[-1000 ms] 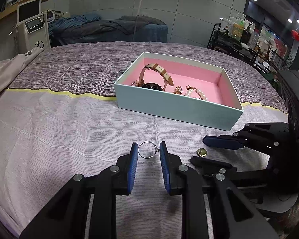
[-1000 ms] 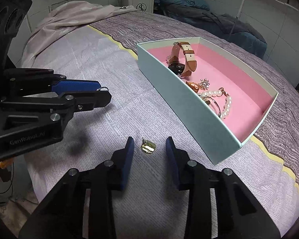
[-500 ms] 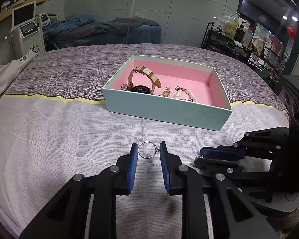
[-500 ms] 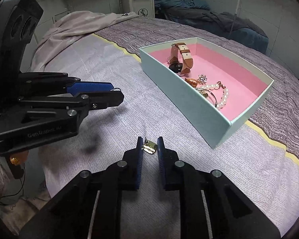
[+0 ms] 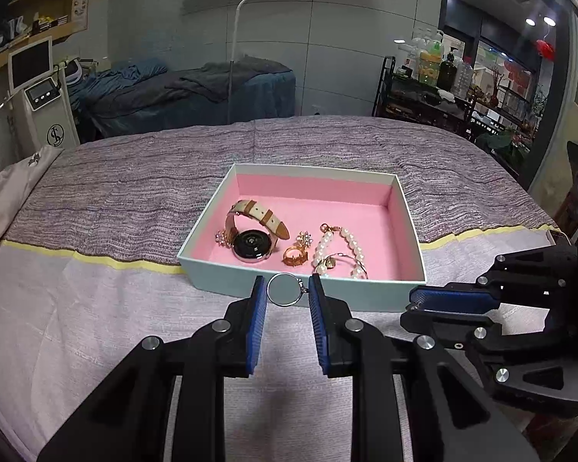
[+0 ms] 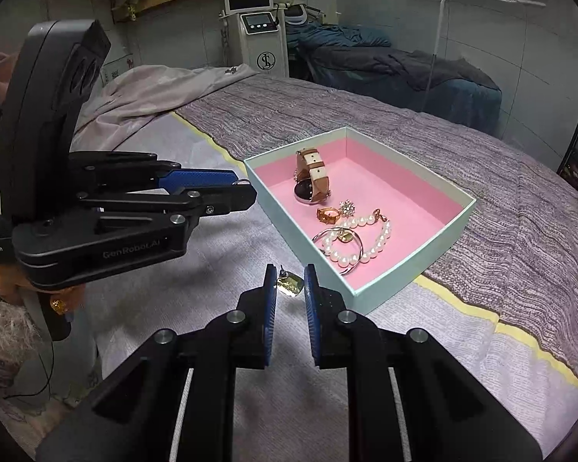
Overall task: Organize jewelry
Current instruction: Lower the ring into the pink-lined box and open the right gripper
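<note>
My claws lift jewelry beside the box

Left claw (image 5: 288, 294) pinches a thin silver hoop (image 5: 284, 293); right claw (image 6: 289, 284) grips a gold square earring (image 6: 290, 284), its post half hidden.

Black plastic left gripper (image 6: 246, 192) and right gripper (image 6: 289, 287): blue ribbed pads (image 6: 269, 308), silver screws (image 6: 235, 316), grey "GenRobot.AI" lettering (image 6: 131, 249).

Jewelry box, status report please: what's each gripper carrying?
Left gripper shut on silver ring. Right gripper shut on gold pendant. Box just ahead, nothing blocking.
</note>
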Motion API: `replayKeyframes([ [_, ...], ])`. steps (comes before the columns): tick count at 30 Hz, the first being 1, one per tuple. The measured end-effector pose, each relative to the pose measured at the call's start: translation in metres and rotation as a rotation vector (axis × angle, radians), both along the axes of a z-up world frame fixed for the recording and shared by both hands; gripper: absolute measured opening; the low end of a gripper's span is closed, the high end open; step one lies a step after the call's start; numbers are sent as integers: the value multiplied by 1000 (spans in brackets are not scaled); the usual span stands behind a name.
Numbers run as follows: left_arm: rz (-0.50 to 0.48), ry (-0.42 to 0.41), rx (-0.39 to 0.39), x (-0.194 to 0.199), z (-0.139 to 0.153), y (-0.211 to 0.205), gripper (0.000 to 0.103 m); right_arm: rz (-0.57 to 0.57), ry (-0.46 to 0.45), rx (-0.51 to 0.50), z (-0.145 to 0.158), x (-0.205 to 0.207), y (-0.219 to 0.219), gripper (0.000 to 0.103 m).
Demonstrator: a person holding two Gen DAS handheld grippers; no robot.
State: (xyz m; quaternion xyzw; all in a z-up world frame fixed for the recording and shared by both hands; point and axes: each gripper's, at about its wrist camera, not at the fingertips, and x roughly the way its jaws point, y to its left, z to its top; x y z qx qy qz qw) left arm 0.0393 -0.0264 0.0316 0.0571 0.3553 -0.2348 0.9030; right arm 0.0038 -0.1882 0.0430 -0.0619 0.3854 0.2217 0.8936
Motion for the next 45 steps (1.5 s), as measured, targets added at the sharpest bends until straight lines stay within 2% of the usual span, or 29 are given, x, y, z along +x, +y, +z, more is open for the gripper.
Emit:
replayKeyframes([
  [4,-14,-31,-3,12,13,-10,22,-13,-18,-8,7,9,-5,15],
  [11,-28,-34,-26,34,23,-20,22,-42,-19,-3,8,24,-12,15],
  [24,-21,0,-32,64,18,-31,22,-72,-4,-5,0,49,-13,15],
  [36,-14,7,-32,78,16,-34,23,-88,-3,-49,-9,57,-9,15],
  [38,-1,1,-34,79,16,-33,34,-84,-12,-60,-11,57,-8,16],
  [39,10,-4,-39,79,17,-32,48,-86,-17,-65,-11,57,-7,16],
  [40,24,-12,-45,79,18,-30,60,-87,-22,-73,-12,58,-6,23],
  [41,41,-23,-50,78,20,-28,63,-91,-29,-84,-12,57,-5,43],
  [43,50,-40,-57,77,24,-26,73,-111,-55,-92,-11,55,-5,72],
  [44,54,-50,-56,76,26,-26,79,-116,-67,-84,-9,54,-6,74],
  [45,66,-63,-51,76,27,-25,90,-115,-70,-77,-8,54,-6,75],
])
